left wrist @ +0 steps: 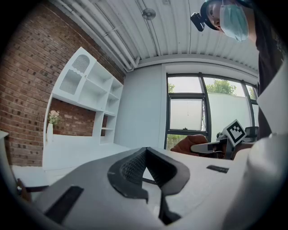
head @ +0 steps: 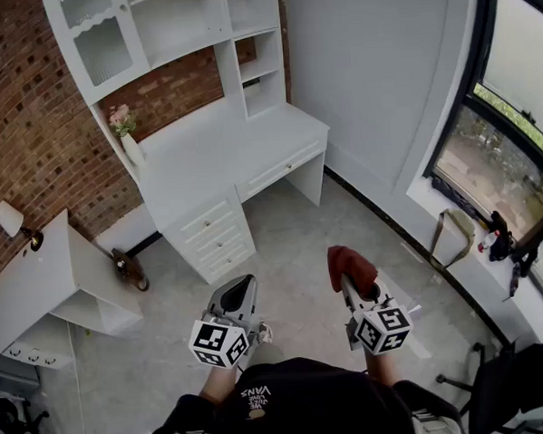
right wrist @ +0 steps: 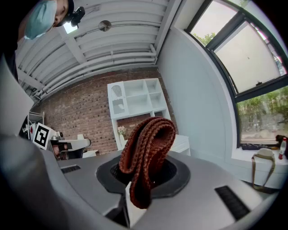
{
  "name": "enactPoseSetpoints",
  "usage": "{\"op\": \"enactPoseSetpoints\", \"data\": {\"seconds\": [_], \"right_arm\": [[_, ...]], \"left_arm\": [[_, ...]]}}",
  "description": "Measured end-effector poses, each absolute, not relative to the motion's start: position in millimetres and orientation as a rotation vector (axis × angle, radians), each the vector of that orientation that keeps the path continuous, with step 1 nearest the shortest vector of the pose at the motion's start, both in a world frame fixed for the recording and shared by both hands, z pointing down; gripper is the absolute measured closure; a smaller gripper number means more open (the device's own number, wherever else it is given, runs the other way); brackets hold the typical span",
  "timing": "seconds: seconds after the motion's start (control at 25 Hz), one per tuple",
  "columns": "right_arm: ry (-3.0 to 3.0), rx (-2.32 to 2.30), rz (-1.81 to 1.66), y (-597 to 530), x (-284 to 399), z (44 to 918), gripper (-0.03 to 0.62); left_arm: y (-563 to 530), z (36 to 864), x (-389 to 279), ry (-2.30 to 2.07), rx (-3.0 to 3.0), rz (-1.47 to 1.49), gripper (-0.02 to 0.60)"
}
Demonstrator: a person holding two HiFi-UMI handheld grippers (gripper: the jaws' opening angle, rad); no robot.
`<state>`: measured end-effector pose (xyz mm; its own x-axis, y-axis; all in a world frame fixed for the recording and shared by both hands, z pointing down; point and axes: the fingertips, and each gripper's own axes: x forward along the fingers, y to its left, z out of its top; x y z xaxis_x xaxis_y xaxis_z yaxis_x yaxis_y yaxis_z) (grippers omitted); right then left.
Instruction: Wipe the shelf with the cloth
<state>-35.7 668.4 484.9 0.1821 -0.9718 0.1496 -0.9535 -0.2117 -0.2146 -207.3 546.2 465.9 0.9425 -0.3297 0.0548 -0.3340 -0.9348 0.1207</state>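
Standing well apart from the white shelf unit (head: 198, 29); wiping not yet begun.

Risks, as I judge them: a sweep along the desk top (head: 231, 141) could tip the vase of flowers (head: 130, 146) at its left end.

Right gripper (head: 351, 287) jaws clamp the rust-red cloth (head: 350, 265) on a fold, with the loop bulging past the tips. Drag on the shelf could pull it free.

Left gripper (head: 242, 286) jaws are pressed together with nothing between them.

Only legible text is "VANS" on the person's dark shirt (head: 260, 398). The cube markers carry no words.

Flower vase (head: 131, 148) against brick wall (head: 21, 116); tan bag (head: 451, 235) on windowsill (head: 489, 280) beneath dark-framed window (head: 507, 118).
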Motion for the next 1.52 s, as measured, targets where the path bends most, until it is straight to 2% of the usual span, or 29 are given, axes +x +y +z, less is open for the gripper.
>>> {"op": "enactPoseSetpoints", "data": {"seconds": [0.32,0.96,1.52], "right_arm": [[1.914,-2.329,-0.409,619,-42,489,0.507],[1.833,-2.365,-0.340,442,6,467,0.505],[1.854,-2.386,-0.381,342,53,476,0.505]], "left_arm": [[492,477,-213,-0.512,2.941,0.061,0.575],[305,457,-167,-0.436,2.976,0.025,0.575],[204,472,-112,-0.408,2.940,0.057,0.575]]}}
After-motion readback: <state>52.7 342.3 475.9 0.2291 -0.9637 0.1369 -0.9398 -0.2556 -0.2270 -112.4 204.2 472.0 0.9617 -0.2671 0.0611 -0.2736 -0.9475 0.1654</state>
